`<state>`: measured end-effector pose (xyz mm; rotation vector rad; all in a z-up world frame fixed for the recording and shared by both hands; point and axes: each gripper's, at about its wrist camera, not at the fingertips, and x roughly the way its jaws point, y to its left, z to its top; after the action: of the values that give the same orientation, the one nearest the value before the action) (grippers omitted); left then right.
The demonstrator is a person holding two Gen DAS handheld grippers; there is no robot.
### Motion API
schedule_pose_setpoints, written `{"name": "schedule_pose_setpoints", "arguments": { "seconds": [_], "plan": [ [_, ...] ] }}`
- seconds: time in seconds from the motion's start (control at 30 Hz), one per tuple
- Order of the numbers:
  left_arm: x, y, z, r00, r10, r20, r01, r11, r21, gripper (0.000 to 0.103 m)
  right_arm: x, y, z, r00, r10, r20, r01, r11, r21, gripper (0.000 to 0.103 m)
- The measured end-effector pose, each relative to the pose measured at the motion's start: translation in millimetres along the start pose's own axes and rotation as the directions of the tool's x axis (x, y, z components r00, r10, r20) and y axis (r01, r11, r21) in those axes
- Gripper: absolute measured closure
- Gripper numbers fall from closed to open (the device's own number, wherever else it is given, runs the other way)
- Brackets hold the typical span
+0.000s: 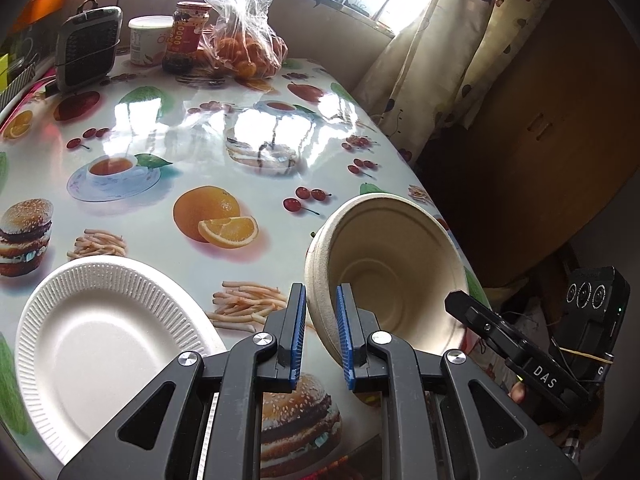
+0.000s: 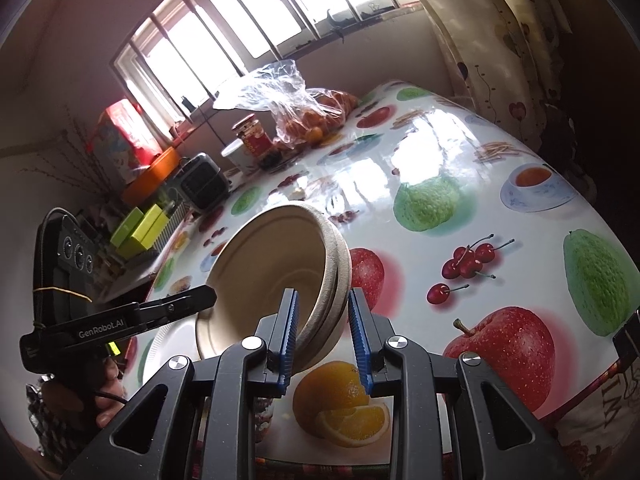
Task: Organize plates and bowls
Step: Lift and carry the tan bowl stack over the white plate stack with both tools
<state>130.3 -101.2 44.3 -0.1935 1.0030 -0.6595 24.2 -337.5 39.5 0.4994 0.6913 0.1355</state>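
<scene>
Two nested beige paper bowls (image 1: 392, 264) (image 2: 272, 264) hang tilted above the fruit-print table (image 1: 160, 216), their opening turned toward both cameras. My left gripper (image 1: 320, 289) is shut on the rim at one side, one pad inside the bowl and one outside. On the opposite rim my right gripper (image 2: 323, 294) is shut the same way, with both bowl walls between its pads. Each gripper shows in the other's view: the right gripper (image 1: 460, 300) and the left gripper (image 2: 204, 294). A white ribbed paper plate (image 1: 100, 340) (image 2: 172, 340) lies flat on the table beside the bowls.
At the far end of the table stand a plastic bag of oranges (image 1: 248, 48), a red-labelled jar (image 1: 186, 32), a white tub (image 1: 148, 38) and a grey device (image 1: 88, 48). A curtain (image 1: 440, 60) hangs past the table's edge. A hand (image 2: 108, 384) grips the left tool.
</scene>
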Motion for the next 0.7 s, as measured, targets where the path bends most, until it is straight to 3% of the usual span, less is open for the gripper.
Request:
{"name": "schedule_pose_setpoints", "arguments": {
  "seconds": [0.7],
  "plan": [
    [-43.8,14.2,-7.7,0.996,0.049,0.079,-0.045,0.998,-0.053,0.087,5.2,38.1,4.7,0.998,0.061,-0.013,-0.062,0.995,-0.083,0.077]
  ]
}}
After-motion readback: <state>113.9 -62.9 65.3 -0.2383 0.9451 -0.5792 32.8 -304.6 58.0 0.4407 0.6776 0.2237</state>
